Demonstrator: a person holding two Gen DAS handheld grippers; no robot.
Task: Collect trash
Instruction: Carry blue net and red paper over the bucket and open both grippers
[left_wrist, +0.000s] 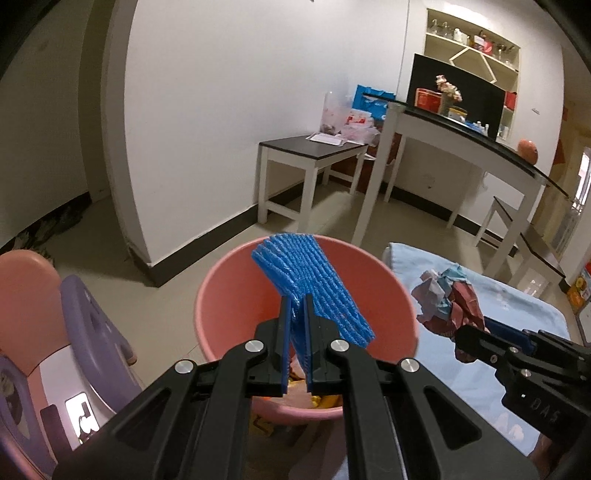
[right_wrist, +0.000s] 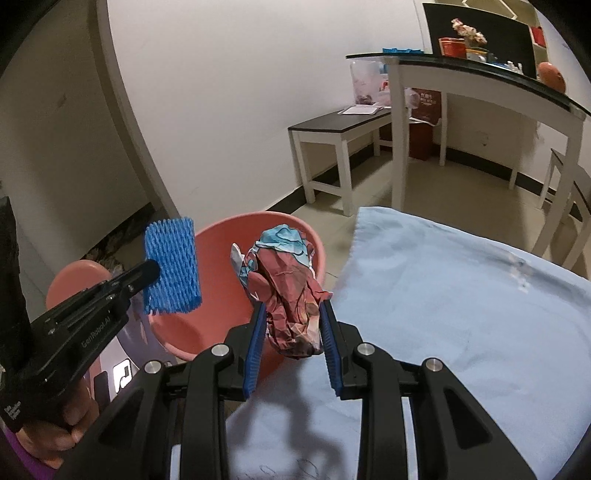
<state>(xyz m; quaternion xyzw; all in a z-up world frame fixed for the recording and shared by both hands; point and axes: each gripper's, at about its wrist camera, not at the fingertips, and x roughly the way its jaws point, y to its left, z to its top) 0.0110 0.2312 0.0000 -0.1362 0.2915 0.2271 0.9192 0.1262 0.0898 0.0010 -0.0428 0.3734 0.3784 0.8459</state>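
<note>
Left gripper (left_wrist: 297, 325), off to the left, has its jaws pressed nearly together on a blue foam mesh sleeve (left_wrist: 310, 284), the netted kind wrapped round fruit, and holds it tilted over the mouth of a round pink plastic basin (left_wrist: 221, 280) that stands on the tiled floor with some wrappers already lying in its bottom. Beside the basin, further left, sit a pink and a lilac plastic child's stool (left_wrist: 85, 314). Moving right, the right gripper (right_wrist: 293, 325) pinches a crumpled ball of red and pale blue printed paper (right_wrist: 291, 295) between its blue pads; that ball hangs above the near edge of a light blue cloth (right_wrist: 461, 295) spread over the surface on the right, with the basin's rim just behind and to the left of it. Both pieces look ready for dropping, I'd say: the sleeve seems already placed for release, so the left jaws need only part, while the paper ball probably wants carrying a little further left over the basin before those jaws spread.
</note>
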